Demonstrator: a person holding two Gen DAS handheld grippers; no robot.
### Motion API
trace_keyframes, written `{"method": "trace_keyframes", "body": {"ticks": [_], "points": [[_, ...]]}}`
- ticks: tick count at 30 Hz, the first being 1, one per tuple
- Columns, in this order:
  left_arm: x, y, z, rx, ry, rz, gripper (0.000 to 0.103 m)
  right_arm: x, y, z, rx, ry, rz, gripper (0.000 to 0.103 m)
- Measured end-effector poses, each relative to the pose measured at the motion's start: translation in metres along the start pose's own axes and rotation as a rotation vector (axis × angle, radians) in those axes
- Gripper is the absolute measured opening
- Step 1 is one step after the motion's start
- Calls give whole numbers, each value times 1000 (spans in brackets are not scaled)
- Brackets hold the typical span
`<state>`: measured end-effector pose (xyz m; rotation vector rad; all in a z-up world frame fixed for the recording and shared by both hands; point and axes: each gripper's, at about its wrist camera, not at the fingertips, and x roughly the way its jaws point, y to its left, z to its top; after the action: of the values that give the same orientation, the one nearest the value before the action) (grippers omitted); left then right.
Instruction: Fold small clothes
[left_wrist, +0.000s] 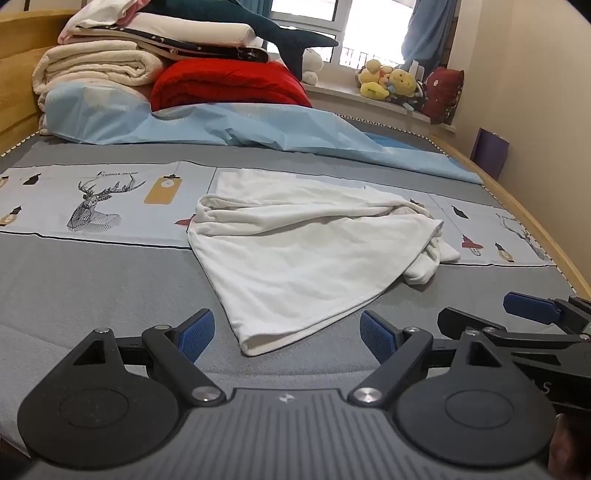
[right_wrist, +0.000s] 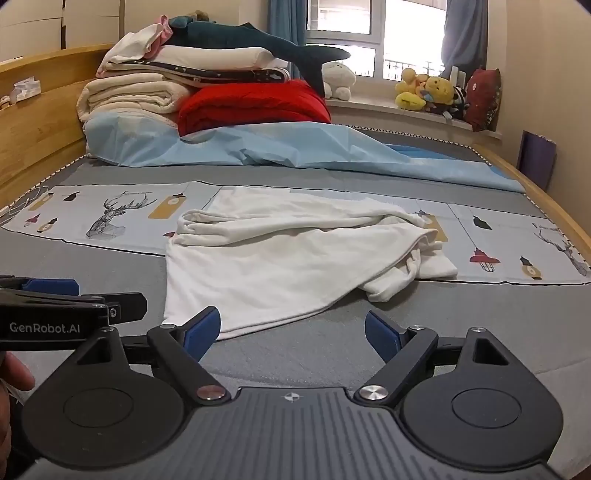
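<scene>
The white garment (left_wrist: 303, 254) lay rumpled mid-bed (left_wrist: 92, 280), its right side bunched so sleeves and collar could not be made out. Left tool (left_wrist: 286, 334) gaped wide, empty, near the hem; right tool (right_wrist: 291, 332) likewise wide, holding nothing.

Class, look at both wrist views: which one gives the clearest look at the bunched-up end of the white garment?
The right wrist view. There the bunched end of the white garment sits nearer the picture's middle, its folds and hem showing separately. The left wrist view shows the same bunch farther right and more compressed.
</scene>
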<state>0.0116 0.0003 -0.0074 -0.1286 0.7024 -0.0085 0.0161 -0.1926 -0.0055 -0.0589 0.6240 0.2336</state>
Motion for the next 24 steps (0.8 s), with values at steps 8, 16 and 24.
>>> {"method": "trace_keyframes", "body": {"ticks": [8, 16, 24], "points": [[2, 0, 0, -3, 8, 5, 89, 2, -1, 0, 1, 2, 1, 86], [1, 0, 1, -3, 8, 6, 89, 1, -1, -1, 1, 0, -1, 86], [1, 0, 1, -3, 7, 8, 89, 1, -2, 0, 3, 3, 2, 86]]}}
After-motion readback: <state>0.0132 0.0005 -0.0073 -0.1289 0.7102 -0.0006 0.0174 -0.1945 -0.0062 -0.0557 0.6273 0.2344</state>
